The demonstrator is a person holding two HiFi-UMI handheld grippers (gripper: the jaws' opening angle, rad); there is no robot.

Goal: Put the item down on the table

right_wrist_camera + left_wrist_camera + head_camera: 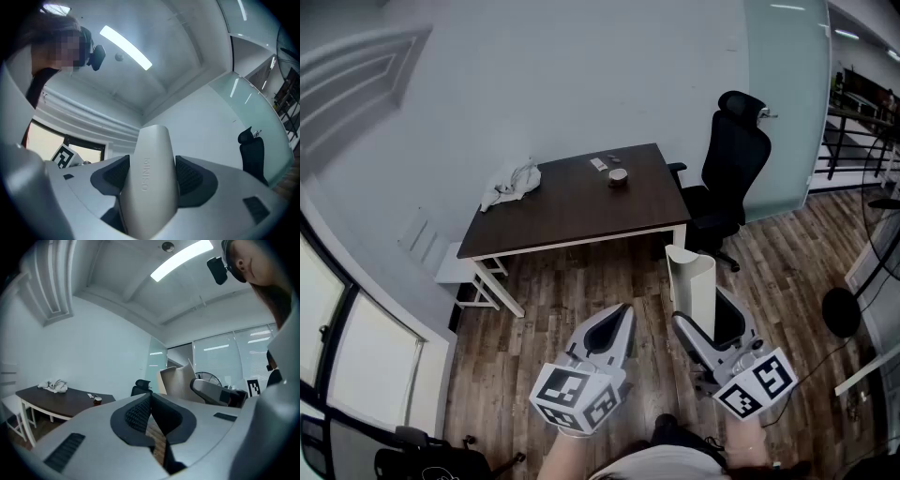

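Observation:
A tall white curved item (692, 279) stands upright between the pads of my right gripper (705, 314), which is shut on it. In the right gripper view the item (151, 183) fills the gap between the two black pads and bears raised lettering. My left gripper (614, 326) hangs beside it to the left, shut with nothing in it; its pads (138, 414) meet at the tip. The left gripper view also shows the item (178, 380) and my right gripper (213, 392). Both grippers are held over the wooden floor, well short of the dark brown table (572, 214).
On the table lie a crumpled grey cloth (511, 184), a small round object (618, 176) and a small flat card (598, 163). A black office chair (731, 159) stands at the table's right end. A white stool (457, 266) sits under its left end, and a fan base (842, 311) is at far right.

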